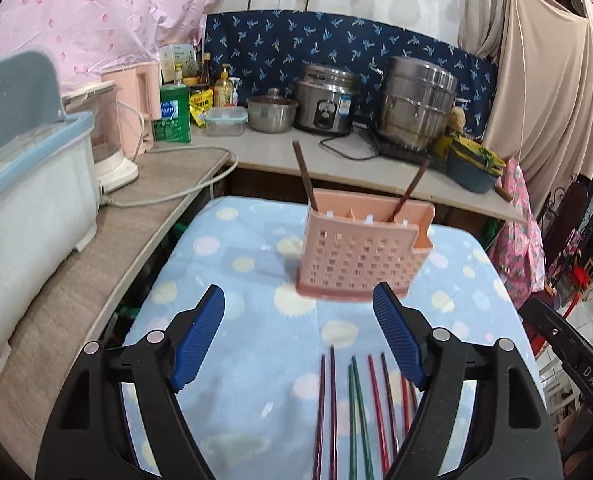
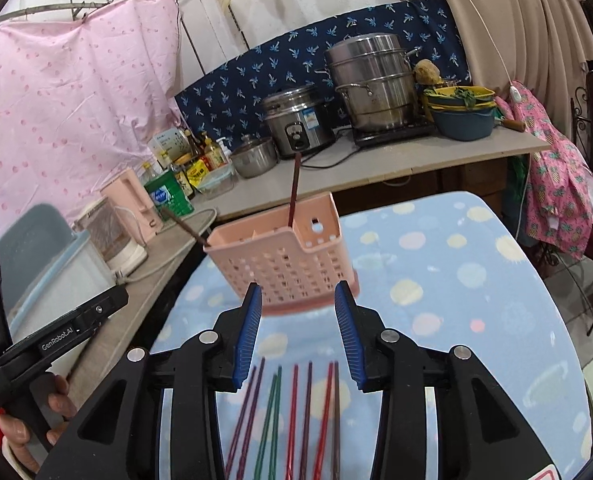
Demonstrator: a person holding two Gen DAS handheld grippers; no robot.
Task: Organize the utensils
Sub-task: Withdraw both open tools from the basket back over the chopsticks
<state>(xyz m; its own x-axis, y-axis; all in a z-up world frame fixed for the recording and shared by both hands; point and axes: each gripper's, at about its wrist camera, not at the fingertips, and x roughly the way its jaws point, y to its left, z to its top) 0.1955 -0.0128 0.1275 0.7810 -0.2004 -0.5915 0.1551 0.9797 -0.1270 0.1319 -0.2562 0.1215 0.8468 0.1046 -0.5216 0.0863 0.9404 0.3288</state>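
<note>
A pink perforated utensil holder (image 1: pixel 362 252) stands on the blue dotted cloth (image 1: pixel 232 264), with two brown chopsticks (image 1: pixel 304 174) leaning in it. Several coloured chopsticks (image 1: pixel 356 408), purple, green and red, lie side by side on the cloth below it. My left gripper (image 1: pixel 298 336) is open and empty above them, short of the holder. In the right wrist view the holder (image 2: pixel 284 258) and the loose chopsticks (image 2: pixel 288 416) show too. My right gripper (image 2: pixel 298 336) is open and empty above those chopsticks. The left gripper's body (image 2: pixel 52 340) shows at the left there.
A grey counter (image 1: pixel 168 176) runs along the left and back, with a white and blue dish box (image 1: pixel 28 200), a kettle (image 1: pixel 112 140), bottles, a rice cooker (image 1: pixel 326 100) and a steel steamer pot (image 1: pixel 416 100). Clothes hang at the right.
</note>
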